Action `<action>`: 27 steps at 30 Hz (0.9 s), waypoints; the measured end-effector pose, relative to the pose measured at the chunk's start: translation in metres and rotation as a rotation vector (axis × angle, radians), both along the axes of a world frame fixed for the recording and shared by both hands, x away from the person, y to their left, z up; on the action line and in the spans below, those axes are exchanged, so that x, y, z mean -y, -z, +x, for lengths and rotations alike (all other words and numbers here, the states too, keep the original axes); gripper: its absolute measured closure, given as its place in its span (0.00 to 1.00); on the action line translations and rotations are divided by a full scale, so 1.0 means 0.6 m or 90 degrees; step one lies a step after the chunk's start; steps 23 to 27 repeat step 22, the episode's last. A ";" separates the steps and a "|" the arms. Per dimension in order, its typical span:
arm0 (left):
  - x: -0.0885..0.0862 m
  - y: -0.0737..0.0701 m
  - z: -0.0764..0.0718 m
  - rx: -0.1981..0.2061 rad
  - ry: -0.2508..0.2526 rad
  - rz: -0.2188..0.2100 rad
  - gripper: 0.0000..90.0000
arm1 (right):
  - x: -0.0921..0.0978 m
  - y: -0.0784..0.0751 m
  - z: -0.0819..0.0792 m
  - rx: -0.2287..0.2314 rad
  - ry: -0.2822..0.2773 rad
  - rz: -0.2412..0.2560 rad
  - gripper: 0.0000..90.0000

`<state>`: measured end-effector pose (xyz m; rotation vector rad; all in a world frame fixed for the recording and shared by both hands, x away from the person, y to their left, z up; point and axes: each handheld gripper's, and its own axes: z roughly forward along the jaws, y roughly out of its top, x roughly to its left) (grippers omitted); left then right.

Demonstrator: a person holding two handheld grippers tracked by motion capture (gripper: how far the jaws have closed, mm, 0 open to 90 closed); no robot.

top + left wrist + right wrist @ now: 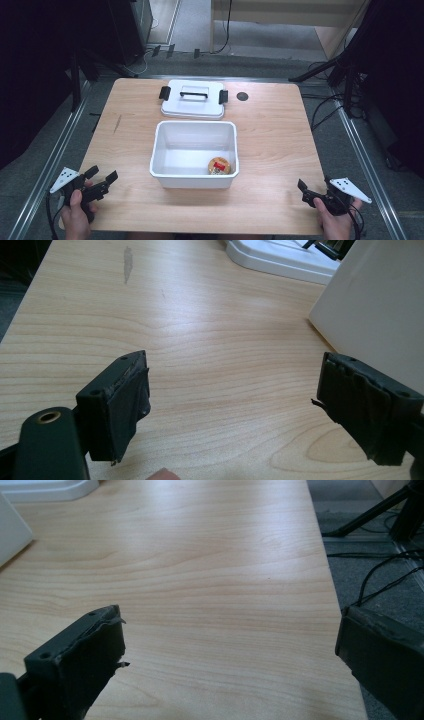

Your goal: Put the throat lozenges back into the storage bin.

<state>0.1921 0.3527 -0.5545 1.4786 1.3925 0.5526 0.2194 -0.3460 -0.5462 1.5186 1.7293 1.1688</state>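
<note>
The left hand-held gripper (pixel 102 179) hovers at the near left corner of the wooden surface (pixel 280 145) with its jaws spread wide and empty, and the right hand-held gripper (pixel 304 192) sits at the near right corner, likewise released and holding nothing. Between them, at the middle of the surface, stands a white tub (pixel 194 152) with a small round snack cup (pixel 219 166) in its near right corner. Just behind the tub lies its white lid (pixel 193 100) with a black handle and clips, and a small dark disc (pixel 242 96) lies to the lid's right.
</note>
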 end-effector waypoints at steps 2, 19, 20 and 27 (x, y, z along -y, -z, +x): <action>0.000 0.000 0.000 -0.001 -0.001 0.000 0.16 | 0.000 0.001 -0.002 0.002 0.006 0.005 0.00; 0.000 0.000 0.001 -0.004 0.002 -0.002 0.16 | -0.004 0.001 -0.002 -0.012 0.007 -0.003 0.00; 0.000 0.000 0.001 -0.004 0.002 -0.001 0.16 | -0.004 0.001 -0.002 -0.013 0.006 -0.003 0.00; 0.000 0.000 0.001 -0.003 0.001 -0.002 0.16 | -0.005 0.001 -0.001 -0.016 0.004 -0.004 0.00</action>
